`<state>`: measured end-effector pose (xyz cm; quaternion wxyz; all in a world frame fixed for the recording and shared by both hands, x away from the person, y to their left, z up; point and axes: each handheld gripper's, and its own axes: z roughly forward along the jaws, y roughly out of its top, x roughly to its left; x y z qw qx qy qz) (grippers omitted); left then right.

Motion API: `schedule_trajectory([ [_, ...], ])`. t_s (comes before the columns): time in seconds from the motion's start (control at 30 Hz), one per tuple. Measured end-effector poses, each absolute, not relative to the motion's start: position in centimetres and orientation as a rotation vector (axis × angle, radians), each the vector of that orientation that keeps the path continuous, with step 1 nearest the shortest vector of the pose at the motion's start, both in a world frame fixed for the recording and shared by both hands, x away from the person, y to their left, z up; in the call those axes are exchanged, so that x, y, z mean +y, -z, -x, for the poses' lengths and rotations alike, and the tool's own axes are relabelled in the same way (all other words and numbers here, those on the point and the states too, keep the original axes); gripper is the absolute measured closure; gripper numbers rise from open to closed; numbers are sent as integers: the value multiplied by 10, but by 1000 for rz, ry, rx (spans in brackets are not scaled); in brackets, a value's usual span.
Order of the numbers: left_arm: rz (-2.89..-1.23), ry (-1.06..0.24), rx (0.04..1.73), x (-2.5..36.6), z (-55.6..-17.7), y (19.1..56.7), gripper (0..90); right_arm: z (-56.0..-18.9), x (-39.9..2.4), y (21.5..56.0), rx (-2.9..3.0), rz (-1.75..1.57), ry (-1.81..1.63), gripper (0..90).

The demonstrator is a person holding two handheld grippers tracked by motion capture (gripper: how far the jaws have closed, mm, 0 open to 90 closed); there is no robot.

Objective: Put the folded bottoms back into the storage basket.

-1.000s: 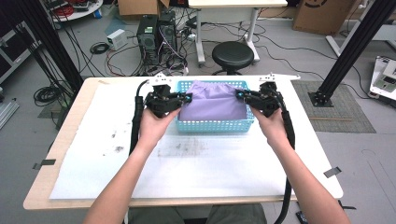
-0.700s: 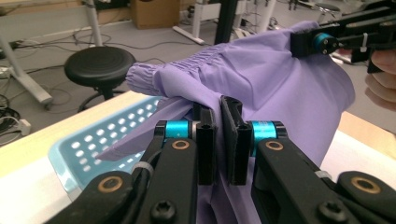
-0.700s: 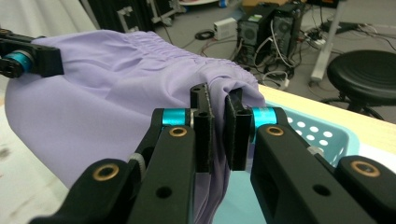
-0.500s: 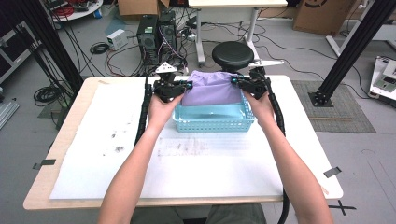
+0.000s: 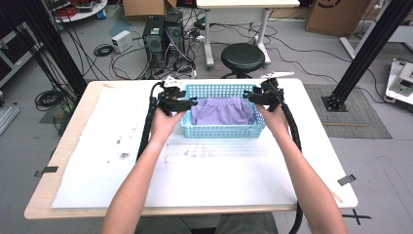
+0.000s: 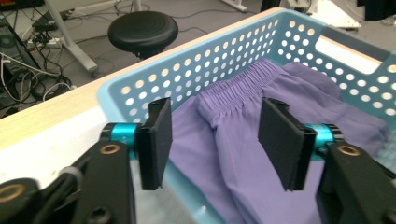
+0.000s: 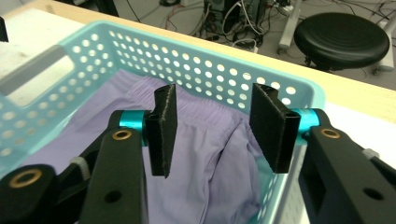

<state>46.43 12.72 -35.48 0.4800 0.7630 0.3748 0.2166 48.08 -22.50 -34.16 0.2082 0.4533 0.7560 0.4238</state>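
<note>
Purple cloth [image 5: 223, 111], an elastic-waisted garment, is lying bunched inside the blue perforated basket [image 5: 221, 130] at the far side of the table [image 5: 204, 185]. Both sets of jaws have just been opening, with nothing pinched between them: the left gripper [image 6: 215, 135] is hovering spread over the basket's left end, and the right gripper [image 7: 217, 128] is doing the same at the right end. Best now, I'd say, is lifting both hands straight up, keeping the pads from snagging the waistband or catching the rim.
</note>
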Motion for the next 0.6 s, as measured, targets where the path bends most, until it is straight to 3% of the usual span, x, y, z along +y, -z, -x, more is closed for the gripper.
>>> schedule_trajectory([
  [0.33, -1815, -531, 796, 155, -400, 350, 380, -418, -250, 340, 2096, -1125, -1257, 406],
  [0.6, -1811, -565, 720, 157, -345, 371, 333, -370, -274, 362, 2075, -1090, -1301, 353],
])
